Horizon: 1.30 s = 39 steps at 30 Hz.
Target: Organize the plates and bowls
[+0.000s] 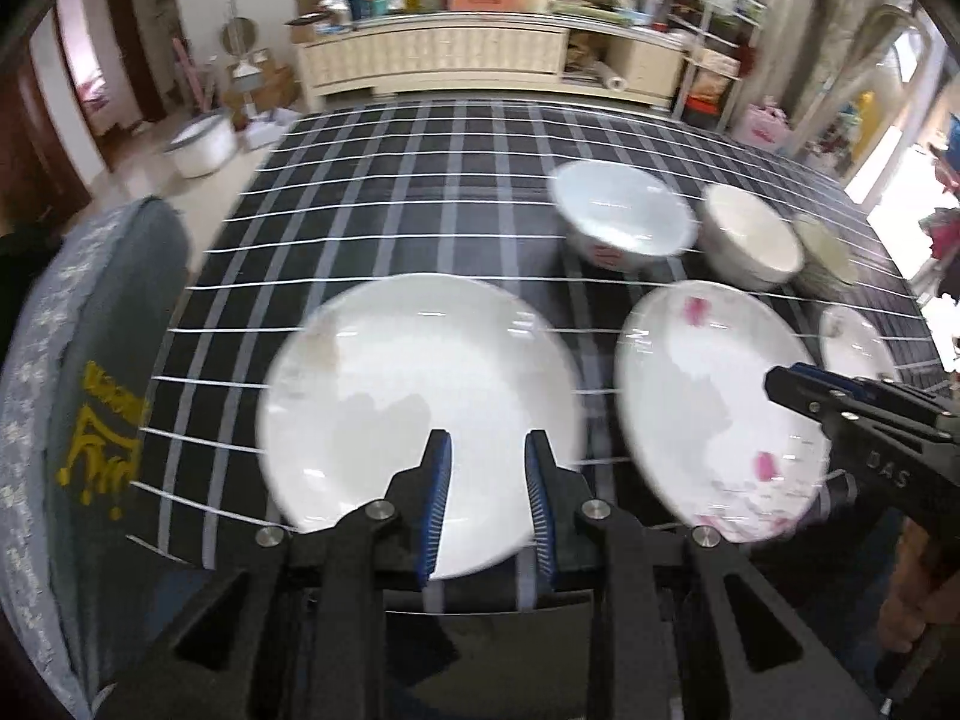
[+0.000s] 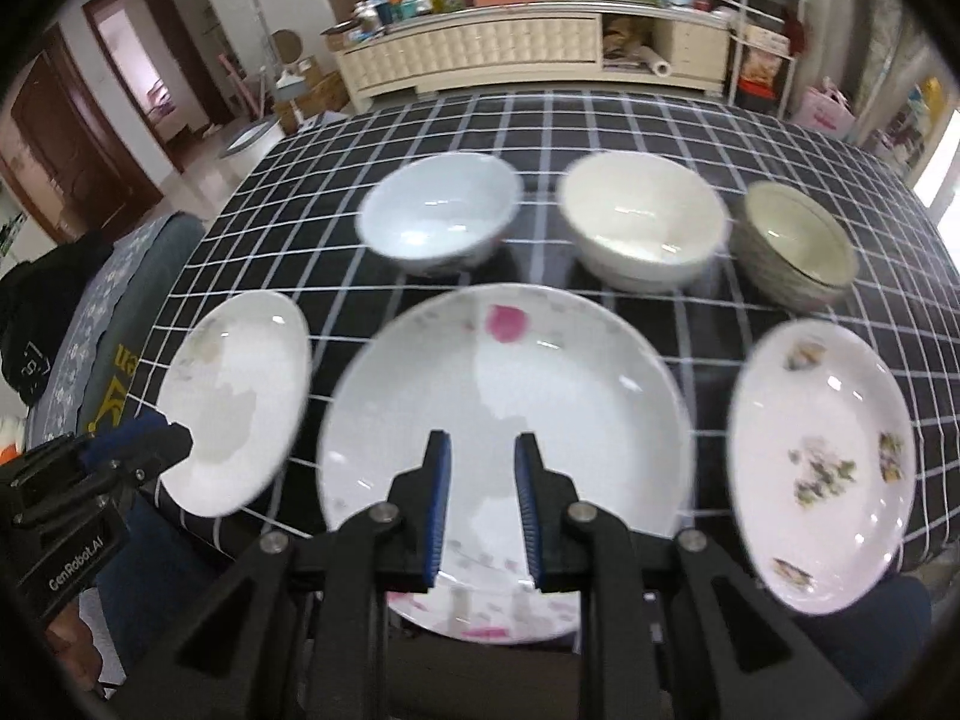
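Three plates lie along the table's near edge: a plain white plate (image 1: pixel 420 414) (image 2: pixel 237 402) on the left, a pink-flowered plate (image 2: pixel 510 438) (image 1: pixel 714 408) in the middle, a green-flowered plate (image 2: pixel 822 462) on the right. Behind them stand three bowls: a pale blue bowl (image 2: pixel 441 213) (image 1: pixel 624 213), a cream bowl (image 2: pixel 645 219) (image 1: pixel 753 234) and a grey-green ribbed bowl (image 2: pixel 795 243). My left gripper (image 1: pixel 487 450) is open and empty above the plain plate. My right gripper (image 2: pixel 480 450) is open and empty above the pink-flowered plate.
The table carries a black cloth with white checks (image 2: pixel 600 120). A padded chair (image 1: pixel 90 390) stands at the table's left side. A cluttered cream sideboard (image 2: pixel 492 48) lines the far wall. A white tub (image 1: pixel 201 144) sits on the floor at the left.
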### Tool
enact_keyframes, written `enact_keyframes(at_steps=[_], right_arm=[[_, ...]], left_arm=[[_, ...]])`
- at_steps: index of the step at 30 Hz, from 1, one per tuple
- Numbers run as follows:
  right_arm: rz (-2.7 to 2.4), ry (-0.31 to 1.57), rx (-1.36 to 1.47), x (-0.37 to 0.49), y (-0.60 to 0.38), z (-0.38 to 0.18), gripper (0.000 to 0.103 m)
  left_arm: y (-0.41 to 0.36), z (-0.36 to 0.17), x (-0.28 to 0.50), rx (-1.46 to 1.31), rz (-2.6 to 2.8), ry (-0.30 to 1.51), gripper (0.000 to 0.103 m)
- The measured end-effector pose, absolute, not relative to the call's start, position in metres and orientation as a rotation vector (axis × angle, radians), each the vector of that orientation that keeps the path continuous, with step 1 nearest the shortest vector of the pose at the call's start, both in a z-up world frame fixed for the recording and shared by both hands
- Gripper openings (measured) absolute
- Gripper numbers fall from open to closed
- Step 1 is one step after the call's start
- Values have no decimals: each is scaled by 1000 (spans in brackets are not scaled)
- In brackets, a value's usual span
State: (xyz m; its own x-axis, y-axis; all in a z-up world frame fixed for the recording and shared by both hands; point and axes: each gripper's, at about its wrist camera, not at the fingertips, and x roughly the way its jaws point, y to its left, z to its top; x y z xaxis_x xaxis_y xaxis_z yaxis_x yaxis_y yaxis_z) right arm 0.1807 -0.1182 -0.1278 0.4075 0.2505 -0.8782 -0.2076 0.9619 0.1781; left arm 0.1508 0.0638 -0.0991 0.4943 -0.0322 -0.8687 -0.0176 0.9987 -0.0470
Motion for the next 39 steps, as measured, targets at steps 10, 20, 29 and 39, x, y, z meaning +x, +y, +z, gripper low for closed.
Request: enact_keyframes(at_steps=[10, 20, 29, 39], right_arm=[[232, 1126, 114, 179, -170, -143, 25], [242, 1167, 175, 192, -186, -161, 25], [237, 1145, 138, 200, -183, -162, 25], [218, 1132, 119, 201, -187, -156, 25]], left_arm=[[5, -115, 165, -67, -143, 1103, 23], [-11, -144, 191, -89, -183, 1182, 20], [-17, -159, 204, -49, -201, 1213, 15], [-11, -158, 207, -87, -219, 1211, 15]])
